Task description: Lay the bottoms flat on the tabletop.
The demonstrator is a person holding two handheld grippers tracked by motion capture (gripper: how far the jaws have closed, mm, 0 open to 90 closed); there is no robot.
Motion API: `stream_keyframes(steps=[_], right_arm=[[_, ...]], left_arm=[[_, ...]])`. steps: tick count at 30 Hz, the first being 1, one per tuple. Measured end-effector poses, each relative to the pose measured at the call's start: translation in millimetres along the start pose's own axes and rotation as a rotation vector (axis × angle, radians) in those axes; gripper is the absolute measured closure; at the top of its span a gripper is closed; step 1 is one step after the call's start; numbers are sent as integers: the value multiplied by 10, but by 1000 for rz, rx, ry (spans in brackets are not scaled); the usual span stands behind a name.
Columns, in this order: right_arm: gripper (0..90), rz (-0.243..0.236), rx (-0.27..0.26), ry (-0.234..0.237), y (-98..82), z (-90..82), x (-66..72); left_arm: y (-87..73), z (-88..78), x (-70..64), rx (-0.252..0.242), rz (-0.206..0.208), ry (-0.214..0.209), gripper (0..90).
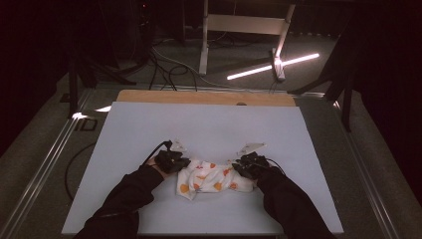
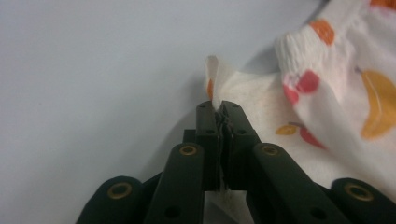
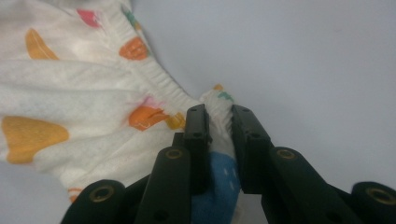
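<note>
A small white garment [image 1: 209, 179] printed with orange and red fruit lies crumpled on the white table [image 1: 209, 124], between my two hands. My left gripper [image 1: 185, 163] sits at its left end. In the left gripper view the black jaws are pressed tight together on a thin fold of the garment [image 2: 322, 107], pinched at the left gripper [image 2: 220, 109]. My right gripper [image 1: 235, 168] is at the right end. In the right gripper view the right gripper [image 3: 219, 114] squeezes a bunched, elastic edge of the garment [image 3: 84, 112], with a blue printed patch lower between the jaws.
The white table top ends in a wooden strip [image 1: 206, 97] at the far edge. Metal rails [image 1: 45, 164] run along both sides. Cables [image 1: 164, 69] and a table frame [image 1: 244, 30] stand on the dark floor beyond. Bare white surface lies ahead of the garment.
</note>
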State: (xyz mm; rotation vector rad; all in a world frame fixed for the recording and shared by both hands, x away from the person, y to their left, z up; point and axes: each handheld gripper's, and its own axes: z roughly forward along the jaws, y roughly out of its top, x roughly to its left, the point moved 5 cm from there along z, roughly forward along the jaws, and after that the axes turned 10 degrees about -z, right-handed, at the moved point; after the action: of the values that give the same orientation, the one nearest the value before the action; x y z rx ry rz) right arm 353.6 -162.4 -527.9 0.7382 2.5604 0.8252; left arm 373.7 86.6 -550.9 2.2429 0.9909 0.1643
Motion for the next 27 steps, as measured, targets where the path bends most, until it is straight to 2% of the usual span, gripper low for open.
stream_keyframes(steps=[3,5,7,8,9,10,11,12,13,14,17,21,24,27], right_arm=[[774,19,-9,-1,-19,-46,-46],[769,29,-16,-4,-34,-71,-73],[771,32,-14,-2,-51,-83,-86],[770,31,-11,-3,-57,-83,-85],[759,37,-13,2,-57,-87,-84],[739,40,-17,3,-55,-91,-86],[687,42,-20,8,-46,-105,-85],[661,45,-26,8,-35,-117,-86],[648,46,-35,8,-18,-139,-91],[634,47,-52,2,15,-183,-100],[586,69,-95,-9,85,-272,-134],[556,99,-98,-6,102,-277,-160],[578,117,-66,12,44,-217,-159],[625,105,-25,37,-40,-163,-107]], left_arm=[[1,-38,22,1,6,18,884],[6,-66,42,-10,-7,13,883],[8,-72,51,8,-21,-16,870],[18,-75,35,10,-20,-35,817],[28,-78,27,8,-15,-30,696],[52,-87,9,1,-15,-35,634],[72,-96,-3,-5,-14,-39,580],[101,-106,-29,-12,-15,-47,565],[148,-122,-82,-21,6,-59,550],[181,-127,-120,-29,10,-66,529],[265,-106,-208,-32,17,-86,511],[298,19,-268,-7,3,-96,510],[273,137,-284,20,-18,-96,511],[234,219,-314,43,-18,-103,516]])
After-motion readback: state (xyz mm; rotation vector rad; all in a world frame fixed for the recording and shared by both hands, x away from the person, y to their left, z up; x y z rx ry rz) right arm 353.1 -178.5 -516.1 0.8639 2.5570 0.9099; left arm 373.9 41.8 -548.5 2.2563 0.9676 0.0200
